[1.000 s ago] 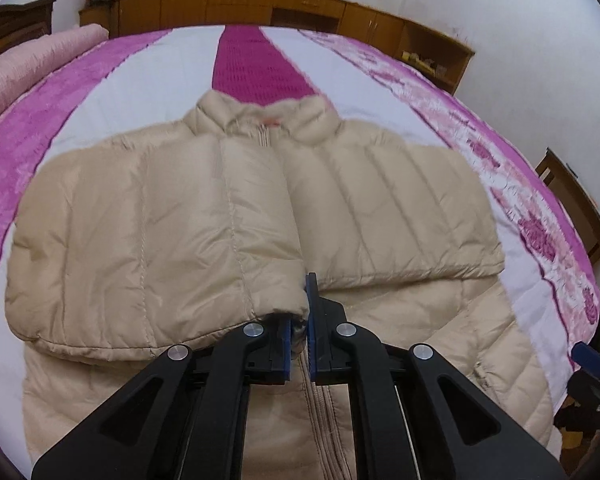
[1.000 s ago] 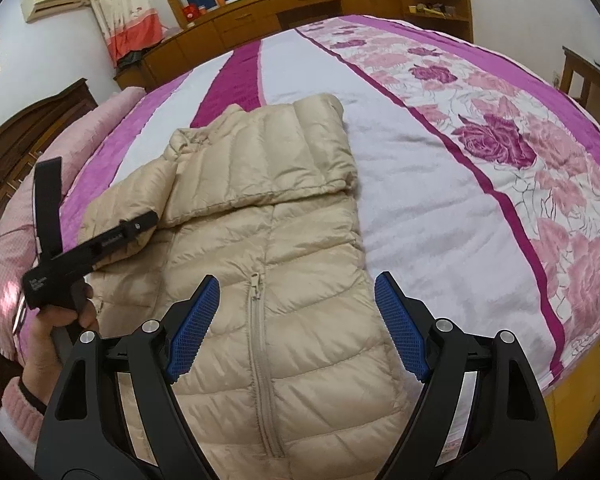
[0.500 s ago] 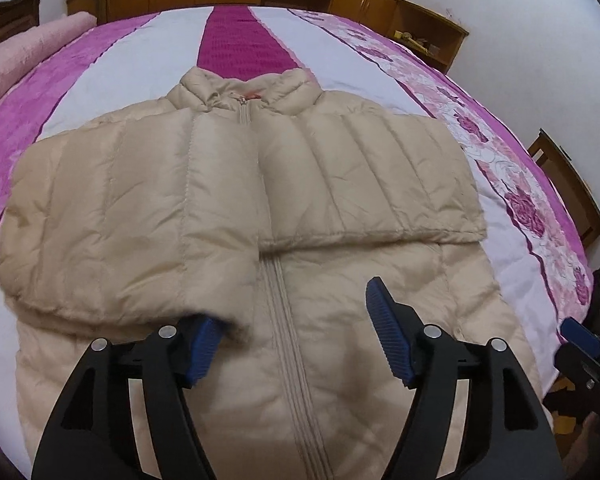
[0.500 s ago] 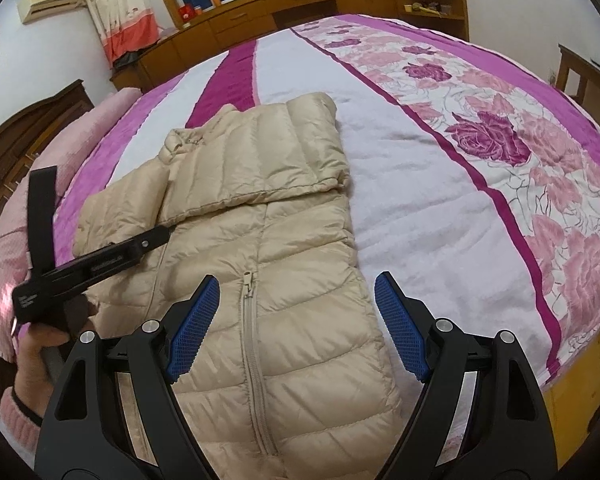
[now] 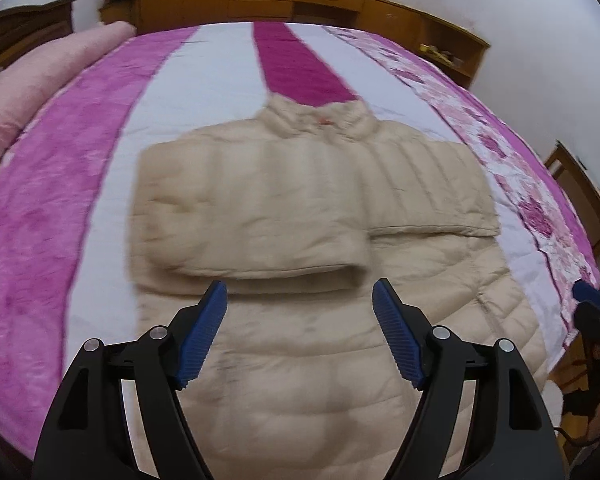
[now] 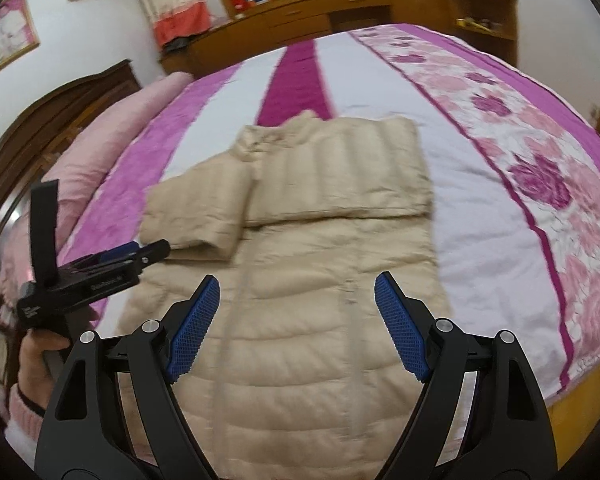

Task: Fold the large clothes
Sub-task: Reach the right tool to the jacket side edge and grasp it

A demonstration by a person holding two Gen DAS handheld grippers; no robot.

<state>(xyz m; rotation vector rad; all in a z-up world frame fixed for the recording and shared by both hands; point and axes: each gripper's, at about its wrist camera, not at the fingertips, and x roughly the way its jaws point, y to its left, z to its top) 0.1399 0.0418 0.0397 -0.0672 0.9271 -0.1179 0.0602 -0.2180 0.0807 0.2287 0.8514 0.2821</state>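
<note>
A beige quilted puffer jacket [image 5: 300,208] lies flat on the bed, collar at the far end, both sleeves folded across the chest. It also shows in the right wrist view [image 6: 308,240]. My left gripper [image 5: 300,316] is open and empty, above the jacket's lower body just short of the folded left sleeve [image 5: 252,232]. My right gripper [image 6: 296,312] is open and empty above the jacket's lower front. The left gripper also shows at the left of the right wrist view [image 6: 112,260].
The bed has a pink, white and magenta striped cover [image 5: 60,200] with a floral band on the right [image 6: 540,184]. A pink bolster [image 5: 32,92] lies at the left. Wooden cabinets [image 5: 300,0] line the far wall. The bed's right edge [image 6: 580,392] is near.
My left gripper opened and let go of the left sleeve, which now lies folded across the chest. Both grippers have drawn back from the jacket toward its hem.
</note>
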